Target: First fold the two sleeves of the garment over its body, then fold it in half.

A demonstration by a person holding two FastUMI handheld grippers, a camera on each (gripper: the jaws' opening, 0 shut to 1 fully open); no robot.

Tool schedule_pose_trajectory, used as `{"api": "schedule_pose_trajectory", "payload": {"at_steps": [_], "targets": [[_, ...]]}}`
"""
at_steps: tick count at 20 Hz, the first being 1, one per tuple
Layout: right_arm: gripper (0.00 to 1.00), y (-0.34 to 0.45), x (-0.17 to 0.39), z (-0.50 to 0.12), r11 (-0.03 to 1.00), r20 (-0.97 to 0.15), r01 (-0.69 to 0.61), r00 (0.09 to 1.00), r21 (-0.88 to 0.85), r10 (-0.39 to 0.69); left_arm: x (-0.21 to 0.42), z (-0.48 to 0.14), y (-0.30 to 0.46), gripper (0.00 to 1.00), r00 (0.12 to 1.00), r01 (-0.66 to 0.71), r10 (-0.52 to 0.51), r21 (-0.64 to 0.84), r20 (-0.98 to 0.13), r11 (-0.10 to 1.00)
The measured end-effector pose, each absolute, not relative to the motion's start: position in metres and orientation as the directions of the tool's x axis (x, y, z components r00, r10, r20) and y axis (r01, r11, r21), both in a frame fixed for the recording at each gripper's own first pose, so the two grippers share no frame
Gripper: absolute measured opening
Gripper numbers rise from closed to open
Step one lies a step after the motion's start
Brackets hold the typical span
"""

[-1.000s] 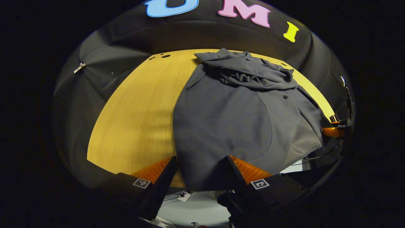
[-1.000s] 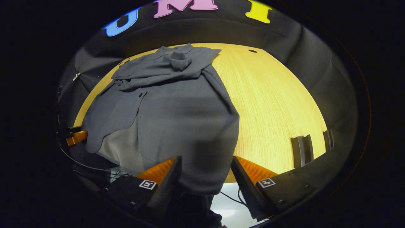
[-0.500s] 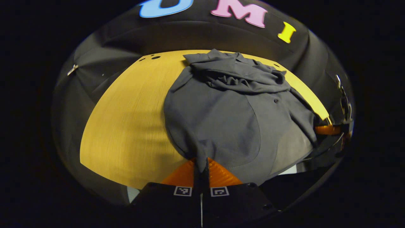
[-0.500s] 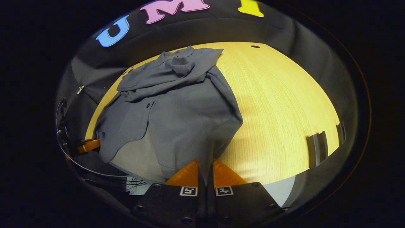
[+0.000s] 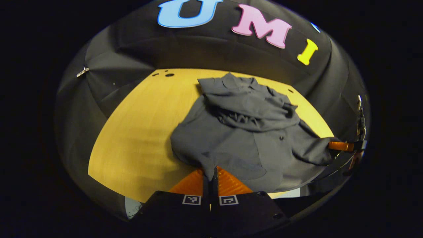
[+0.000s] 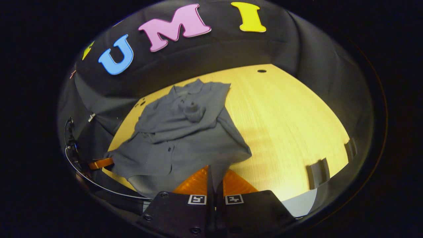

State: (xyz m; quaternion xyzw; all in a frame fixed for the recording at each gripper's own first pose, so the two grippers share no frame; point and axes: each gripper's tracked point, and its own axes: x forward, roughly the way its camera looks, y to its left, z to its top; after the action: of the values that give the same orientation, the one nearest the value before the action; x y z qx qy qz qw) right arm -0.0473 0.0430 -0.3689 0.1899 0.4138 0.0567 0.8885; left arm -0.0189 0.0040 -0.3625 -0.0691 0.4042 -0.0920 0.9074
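With both sleeves (image 5: 251, 109) already lying bunched across the chest, looks like the fold in half is the step in hand. Left gripper (image 5: 210, 172) clenched on the near left hem corner of the grey button-front shirt (image 5: 244, 138); right gripper (image 6: 215, 172) clenched on the near right hem corner, cloth pinched between the fingers in each case. Shirt spread on the yellow wooden table (image 5: 138, 132), collar (image 6: 195, 87) at the far end, hem raised off the near edge.

To do it well: keep both corners level and at the same spacing as the shirt's width, so the hem stays taut and no sag forms in the middle. Carry the hem forward over the bunched sleeves without dragging them, then lay it square against the shoulders near the collar. Let go only once the cloth rests flat.

No brand or label legible on the shirt; square coded markers on the gripper bodies, not readable as text.
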Motion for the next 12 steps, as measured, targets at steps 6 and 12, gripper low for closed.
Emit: {"api": "schedule_pose_trajectory", "payload": {"at_steps": [6,12], "targets": [[0.06,0.032,0.016,-0.307,0.908,-0.602,0.026,0.757,0.418,0.255,0.053,-0.287,0.0,0.06,0.766,0.098,-0.246,-0.271,-0.594,0.958],[0.06,0.029,0.088,-0.26,0.915,-0.504,-0.053,0.821,0.4,0.268,0.125,-0.241,-0.002,0.06,0.827,0.136,-0.253,-0.258,-0.503,0.957]]}}
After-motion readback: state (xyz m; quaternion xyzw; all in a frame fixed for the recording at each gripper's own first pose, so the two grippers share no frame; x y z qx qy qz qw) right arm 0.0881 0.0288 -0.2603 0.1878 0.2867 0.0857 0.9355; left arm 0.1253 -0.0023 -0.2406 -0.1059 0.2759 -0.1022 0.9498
